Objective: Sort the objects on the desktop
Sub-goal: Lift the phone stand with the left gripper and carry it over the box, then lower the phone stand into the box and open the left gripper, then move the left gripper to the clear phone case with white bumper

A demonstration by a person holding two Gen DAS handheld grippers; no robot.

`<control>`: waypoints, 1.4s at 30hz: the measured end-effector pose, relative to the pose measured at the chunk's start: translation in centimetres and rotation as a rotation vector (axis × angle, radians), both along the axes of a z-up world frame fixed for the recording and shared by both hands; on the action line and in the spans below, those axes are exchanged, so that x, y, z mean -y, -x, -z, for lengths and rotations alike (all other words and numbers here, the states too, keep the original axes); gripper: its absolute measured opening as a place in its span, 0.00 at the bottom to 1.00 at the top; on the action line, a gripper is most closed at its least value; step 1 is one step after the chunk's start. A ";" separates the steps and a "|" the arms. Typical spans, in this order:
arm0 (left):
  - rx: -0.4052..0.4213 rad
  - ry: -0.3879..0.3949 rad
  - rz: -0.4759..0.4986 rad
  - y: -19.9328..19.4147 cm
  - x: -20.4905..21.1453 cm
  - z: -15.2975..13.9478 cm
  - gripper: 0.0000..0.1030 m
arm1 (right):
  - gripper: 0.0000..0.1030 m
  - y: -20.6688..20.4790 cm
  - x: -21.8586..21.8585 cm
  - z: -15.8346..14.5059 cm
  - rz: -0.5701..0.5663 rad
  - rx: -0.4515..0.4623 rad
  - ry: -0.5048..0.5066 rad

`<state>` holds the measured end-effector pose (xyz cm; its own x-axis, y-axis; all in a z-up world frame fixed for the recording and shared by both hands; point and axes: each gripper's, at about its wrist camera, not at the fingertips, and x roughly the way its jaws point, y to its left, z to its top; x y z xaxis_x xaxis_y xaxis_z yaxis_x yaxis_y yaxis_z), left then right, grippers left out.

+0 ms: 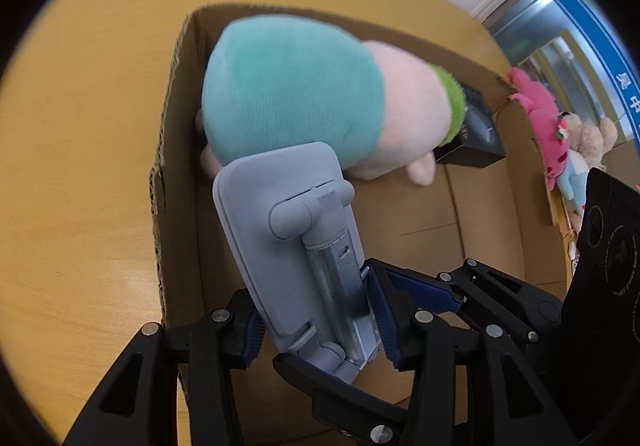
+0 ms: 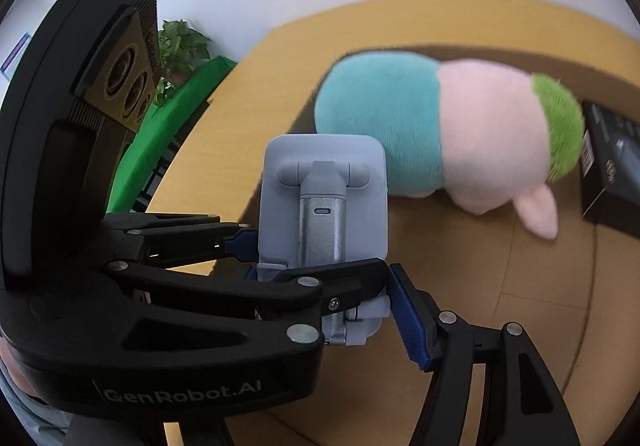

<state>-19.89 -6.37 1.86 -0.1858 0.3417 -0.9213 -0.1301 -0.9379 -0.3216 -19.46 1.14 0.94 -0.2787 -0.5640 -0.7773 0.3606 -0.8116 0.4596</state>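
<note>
A grey folding phone stand (image 1: 296, 246) is held over an open cardboard box (image 1: 180, 166). My left gripper (image 1: 316, 322) is shut on the stand's lower part, blue pads against both sides. In the right wrist view the stand (image 2: 324, 202) sits between my right gripper's (image 2: 320, 286) fingers too, with the left gripper's body (image 2: 80, 126) crossing in front. The right blue pad (image 2: 408, 318) stands slightly off the stand's edge. A teal, pink and green plush toy (image 1: 304, 94) lies inside the box, also in the right wrist view (image 2: 448, 134). A black box (image 1: 476, 126) lies beside it.
The cardboard box sits on a yellow wooden table (image 1: 80, 166). Several plush toys (image 1: 560, 134) lie beyond the box's right wall. A green object (image 2: 160, 134) and a plant (image 2: 180, 46) stand past the table's far edge.
</note>
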 end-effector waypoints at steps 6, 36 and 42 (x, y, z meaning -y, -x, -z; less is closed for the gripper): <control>0.028 0.147 -0.002 0.3 -0.1 1.0 0.49 | 0.62 0.7 -0.1 2.7 0.027 0.136 0.044; -0.544 0.208 -0.168 -13.8 3.3 -10.0 0.64 | 1.00 -9.7 -7.3 -4.4 0.137 -0.260 -0.159; -0.657 0.180 -0.143 -17.6 -0.7 -10.7 0.64 | 0.99 -16.7 -9.6 -7.3 0.169 -0.431 -0.241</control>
